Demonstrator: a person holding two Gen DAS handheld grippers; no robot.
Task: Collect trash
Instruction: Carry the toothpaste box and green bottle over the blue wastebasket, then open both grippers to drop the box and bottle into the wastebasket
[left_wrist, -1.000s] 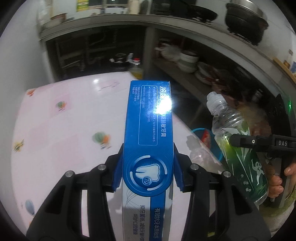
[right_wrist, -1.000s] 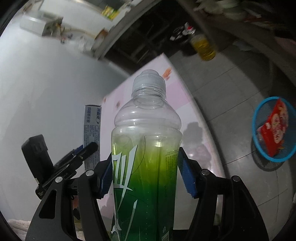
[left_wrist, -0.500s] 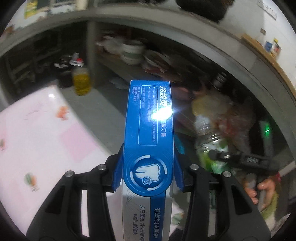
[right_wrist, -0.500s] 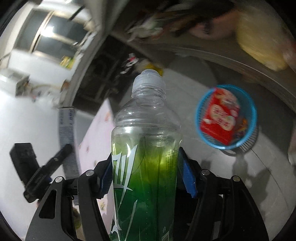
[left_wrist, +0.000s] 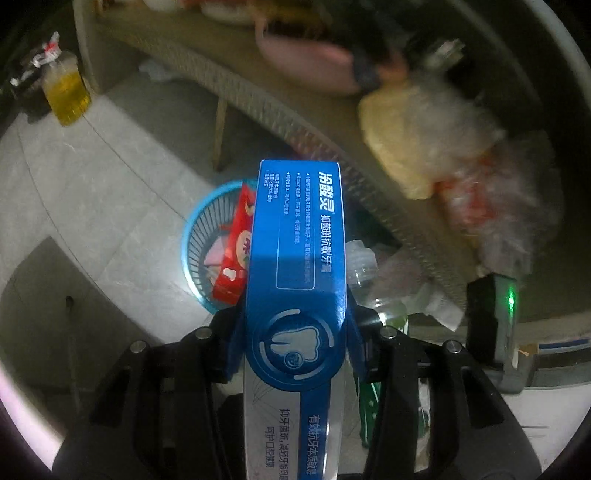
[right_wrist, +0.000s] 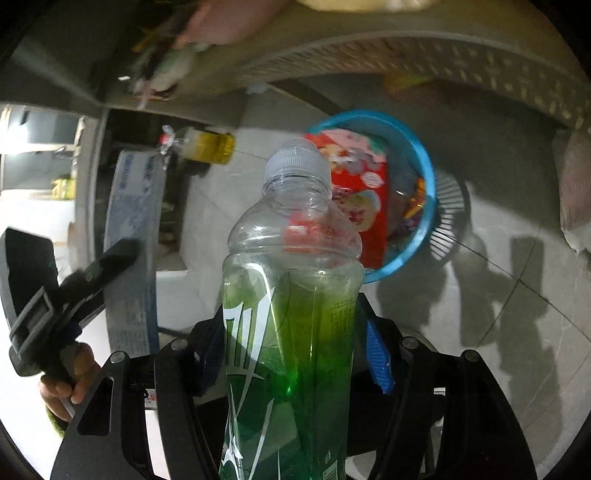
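Left gripper (left_wrist: 295, 350) is clamped on a blue toothpaste box (left_wrist: 297, 258), its blue pads pressing the box's two long sides; the box projects forward, its far end over the near rim of a blue basket (left_wrist: 192, 229) on the tiled floor. Right gripper (right_wrist: 291, 354) is closed on a clear bottle with a green label (right_wrist: 291, 314), held at the body with the capped neck pointing away (the cap is on). In the right wrist view the bottle's neck overlaps the basket (right_wrist: 424, 173), which already holds a red packet (right_wrist: 365, 206) and other wrappers too small to make out. Seen from the right wrist, the left gripper stands to the left with the box (right_wrist: 133, 251) in its jaws and a hand (right_wrist: 70, 384) on its handle. A yellow jug (left_wrist: 66, 92) stands on the floor near a shelf leg, well apart from the basket. The shelf behind is blurred.
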